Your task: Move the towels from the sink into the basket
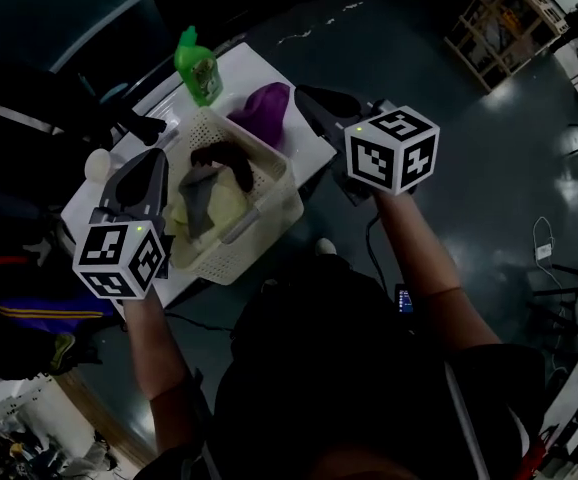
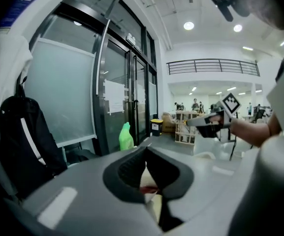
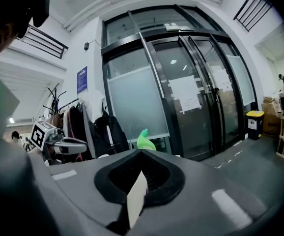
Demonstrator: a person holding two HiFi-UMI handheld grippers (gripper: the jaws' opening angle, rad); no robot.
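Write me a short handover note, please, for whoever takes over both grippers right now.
Left gripper: shut, empty, over the basket's left edge.
Right gripper: shut, empty, beside the purple towel in the head view.
Done: brown, grey and yellow towels lie in the basket.
Left: the purple towel lies outside the basket, by its far side; it probably goes in next.

towels (image 1: 209, 193) in basket (image 1: 261, 236), bottle (image 1: 197, 65) behind basket

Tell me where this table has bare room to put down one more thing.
The table is bare between the green bottle and the far edge. A narrow strip is also free between the basket and the right edge. The middle is crowded, with the filled basket and the purple towel.
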